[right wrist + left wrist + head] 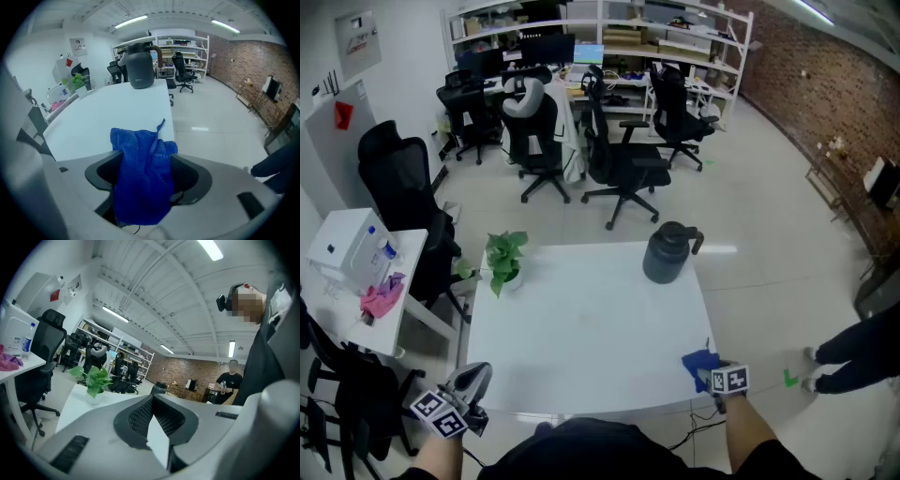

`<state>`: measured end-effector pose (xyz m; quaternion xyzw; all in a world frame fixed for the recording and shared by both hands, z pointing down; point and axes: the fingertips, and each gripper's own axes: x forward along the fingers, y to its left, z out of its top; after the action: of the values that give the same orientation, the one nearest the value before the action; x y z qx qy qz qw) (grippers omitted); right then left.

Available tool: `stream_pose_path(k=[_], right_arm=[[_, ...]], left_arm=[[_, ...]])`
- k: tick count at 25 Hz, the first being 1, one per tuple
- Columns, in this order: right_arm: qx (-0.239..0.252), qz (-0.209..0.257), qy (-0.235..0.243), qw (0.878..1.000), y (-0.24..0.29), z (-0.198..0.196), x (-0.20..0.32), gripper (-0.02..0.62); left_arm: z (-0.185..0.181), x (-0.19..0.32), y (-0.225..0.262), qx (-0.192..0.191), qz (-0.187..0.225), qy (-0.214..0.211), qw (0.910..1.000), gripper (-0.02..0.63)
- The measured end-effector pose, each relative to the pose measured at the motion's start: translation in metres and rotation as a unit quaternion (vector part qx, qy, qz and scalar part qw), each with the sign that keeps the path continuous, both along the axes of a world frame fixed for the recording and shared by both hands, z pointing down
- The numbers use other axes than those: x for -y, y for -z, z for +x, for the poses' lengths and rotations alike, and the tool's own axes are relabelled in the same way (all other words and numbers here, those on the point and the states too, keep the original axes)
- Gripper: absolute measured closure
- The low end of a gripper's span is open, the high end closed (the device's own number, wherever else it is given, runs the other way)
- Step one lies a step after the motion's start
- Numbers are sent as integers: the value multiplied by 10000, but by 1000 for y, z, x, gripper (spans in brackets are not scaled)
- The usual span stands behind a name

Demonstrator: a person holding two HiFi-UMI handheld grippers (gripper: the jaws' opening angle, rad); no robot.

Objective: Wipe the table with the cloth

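- Right claw: jaws spread wide. The blue cloth hangs between them and drapes over the near part; the pads do not visibly press on it.
- Left claw: jaws drawn together to a point with nothing between them, held off the near left corner of the bench.
- In the head view the cloth lies bunched at the near right corner of the bench, just ahead of the right claw.
- Marker cube on the right claw shows black-and-white square patterns and no lettering.
- Middle of the bench top is bare white.
- Far right on the bench is a dark grey jug, upright with its handle to the right; no brand is legible.
- Far left on the bench is a small potted plant in a white pot.
- A side desk to the left carries a white box, a bottle and a pink rag; the labels are too small to read.
- The wall notice has unreadable print.
- Beyond are black office chairs and a brick wall.
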<state>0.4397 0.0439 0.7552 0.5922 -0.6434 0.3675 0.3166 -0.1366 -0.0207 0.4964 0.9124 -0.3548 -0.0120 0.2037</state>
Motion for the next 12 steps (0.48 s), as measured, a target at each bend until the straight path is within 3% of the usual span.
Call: stream_pose_path(k=[4,8,12], right_arm=[[-263,70,176,9995,3,11,9,288],[-326,79,569,9978,3,-4,11,455],[-456,-19,781,9959,3,-6,13,482]], left_arm=[[3,6,-8,27,-55,100,9999,607],[4,19,-12,90,-42,158,9998,607],[2,38,-19,176,4,254,9995,607]])
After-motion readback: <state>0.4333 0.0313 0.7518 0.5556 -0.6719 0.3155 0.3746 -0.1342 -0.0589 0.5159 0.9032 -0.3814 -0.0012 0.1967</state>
